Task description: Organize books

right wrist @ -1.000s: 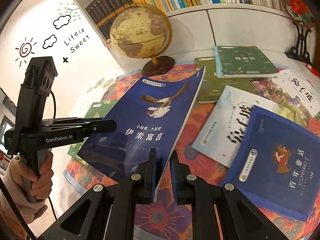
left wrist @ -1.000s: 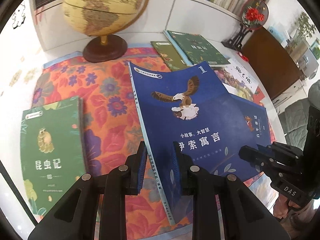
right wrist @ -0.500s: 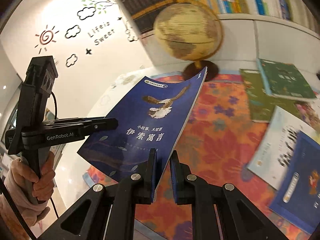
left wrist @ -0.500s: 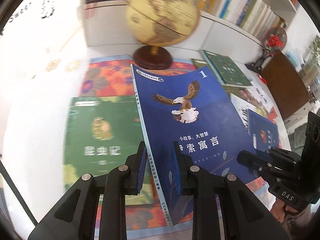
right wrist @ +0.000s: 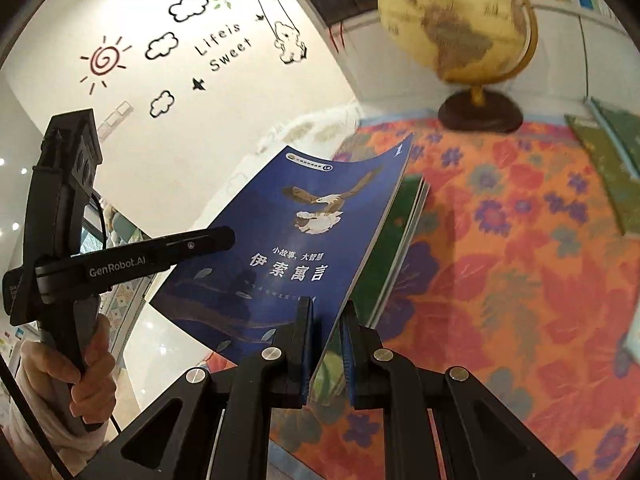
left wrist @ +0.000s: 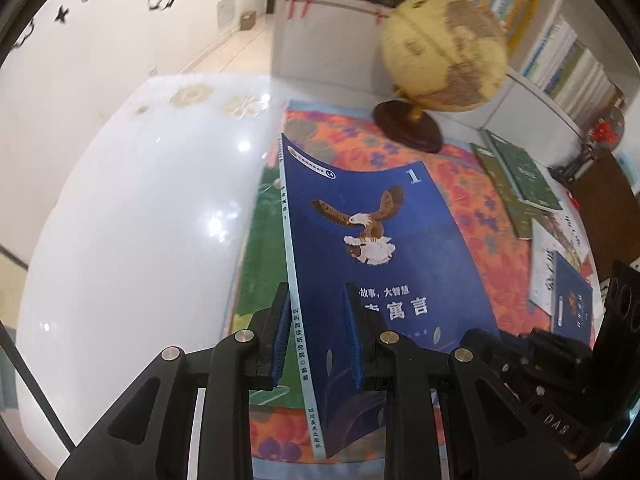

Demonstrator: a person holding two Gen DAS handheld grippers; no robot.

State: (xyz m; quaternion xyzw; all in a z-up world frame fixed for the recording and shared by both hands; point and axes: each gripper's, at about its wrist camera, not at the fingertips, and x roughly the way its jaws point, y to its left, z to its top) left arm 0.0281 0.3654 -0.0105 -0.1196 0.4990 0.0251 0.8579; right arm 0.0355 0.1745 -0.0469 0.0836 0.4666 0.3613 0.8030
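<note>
I have the blue book (left wrist: 384, 264) clamped in both tongs: my left tongs (left wrist: 316, 344) pinch its spine edge, my right tongs (right wrist: 326, 344) its open edge. It hangs above the green book (right wrist: 396, 248), the globe (left wrist: 444, 52) at one o'clock.

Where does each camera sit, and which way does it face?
Left wrist: on the left hand-held gripper, looking down its fingers at the blue book it clamps by the spine; the right hand-held gripper shows lower right.
Right wrist: on the right hand-held gripper, clamping the book's page edge; the left one and a hand show.
Shared: book, globe, flowered cloth.
</note>
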